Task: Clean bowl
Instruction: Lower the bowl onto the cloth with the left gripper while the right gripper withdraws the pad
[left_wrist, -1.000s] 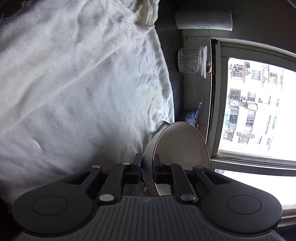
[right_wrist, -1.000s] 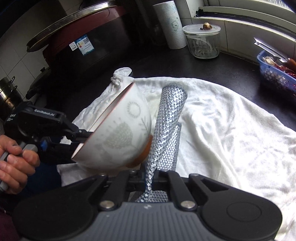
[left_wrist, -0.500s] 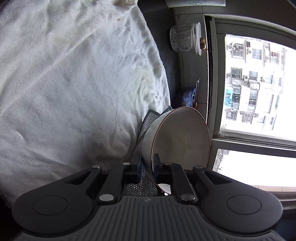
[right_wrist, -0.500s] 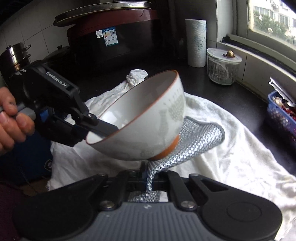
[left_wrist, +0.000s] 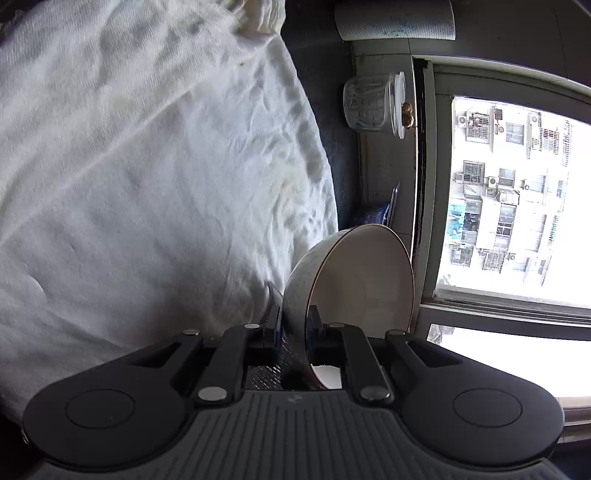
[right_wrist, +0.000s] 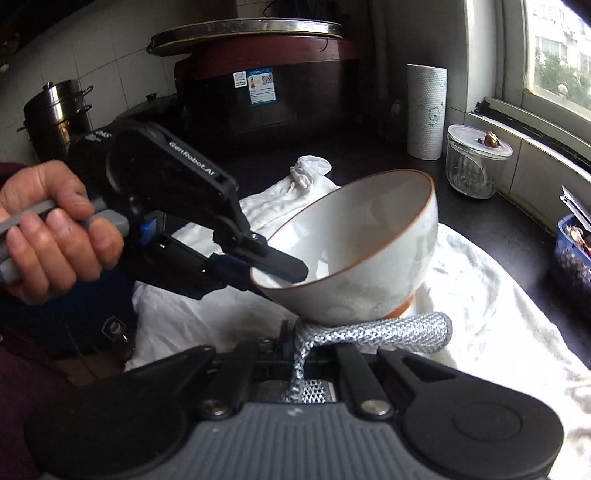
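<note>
We use the white bowl (right_wrist: 369, 243) as our marker. Far to its left, our left hand (right_wrist: 48, 229) wraps its fingers tight around a grey handle. That handle belongs to the left gripper (right_wrist: 284, 267), and its black body says "GenRobot.AI" in white letters. The left gripper reaches right and a bit down. Its two fingers are pinched on the bowl's near rim, one inside and one outside. We hold the bowl in the air above the white towel (right_wrist: 487, 295), tipped so its open side faces up and left.

Behind the bowl stands a big dark cooker (right_wrist: 258, 85) with a blue and white sticker (right_wrist: 261, 86). The print on it is too small for us to read.

Right under the bowl's orange foot lies a silver mesh scrub cloth (right_wrist: 380, 334). The right gripper (right_wrist: 299, 354) is squeezed shut on one end of it. The cloth bends to the right and touches the bowl's bottom.

To the right of the bowl and farther back are a paper towel roll (right_wrist: 426, 110) with a faint drawing and a glass jar (right_wrist: 474, 162) with a lid. They stand on the dark counter (right_wrist: 509, 229) by the window (right_wrist: 557, 55). A blue basket (right_wrist: 572, 254) sits at the far right.
</note>
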